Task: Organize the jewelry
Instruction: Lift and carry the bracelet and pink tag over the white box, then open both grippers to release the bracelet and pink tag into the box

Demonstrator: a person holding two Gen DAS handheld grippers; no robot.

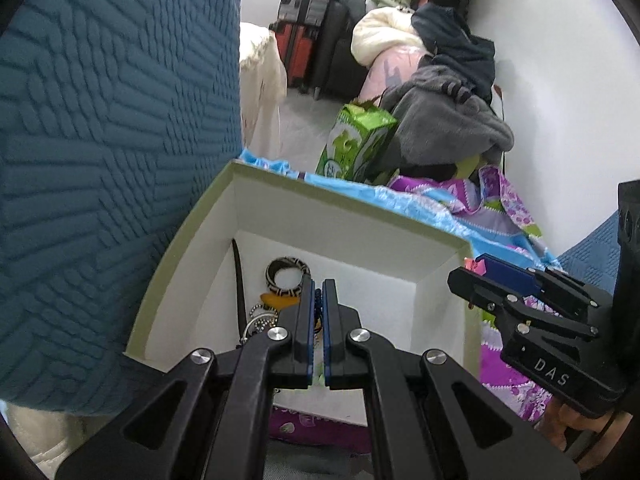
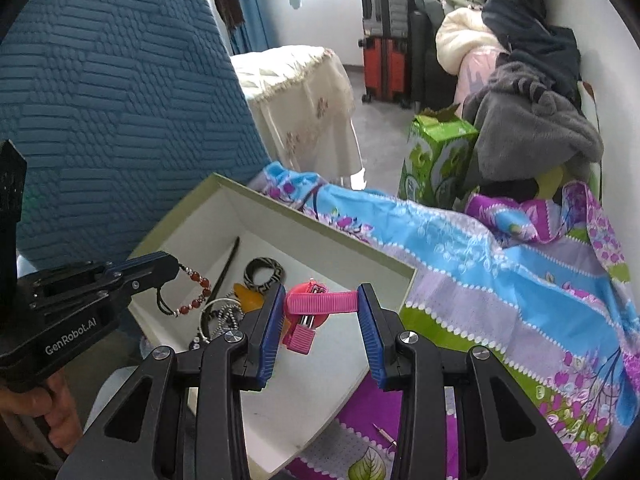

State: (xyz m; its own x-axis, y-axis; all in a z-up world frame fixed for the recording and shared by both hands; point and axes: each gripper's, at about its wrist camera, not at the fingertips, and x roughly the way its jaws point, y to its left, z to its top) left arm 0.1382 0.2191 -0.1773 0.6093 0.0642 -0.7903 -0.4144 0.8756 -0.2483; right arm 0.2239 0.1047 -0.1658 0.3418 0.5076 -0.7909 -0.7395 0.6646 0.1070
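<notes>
Two grippers above one open box (image 2: 280, 224). Left gripper (image 1: 318, 285) pinched almost shut on a bracelet (image 2: 195, 278) of round red beads and black cord, dangling just off the tips, over the left side of the box. Right gripper (image 2: 321, 291) held fairly wide, squeezing a pink watch (image 2: 320, 303) by its ribbed strap, stretched flat between the blue pads (image 2: 268, 332), above the middle of the box. Red round face and shiny buckle half hidden behind the strap. Past the left tips, on the white card floor: a black and tan bangle (image 1: 288, 276), a thin dark stick (image 1: 239, 280), an orange bit (image 1: 280, 300), a silver bead chain (image 1: 262, 314), all jumbled and hard to tell apart. Under the box, soft flowery cloth (image 2: 480, 264) in blue and purple
</notes>
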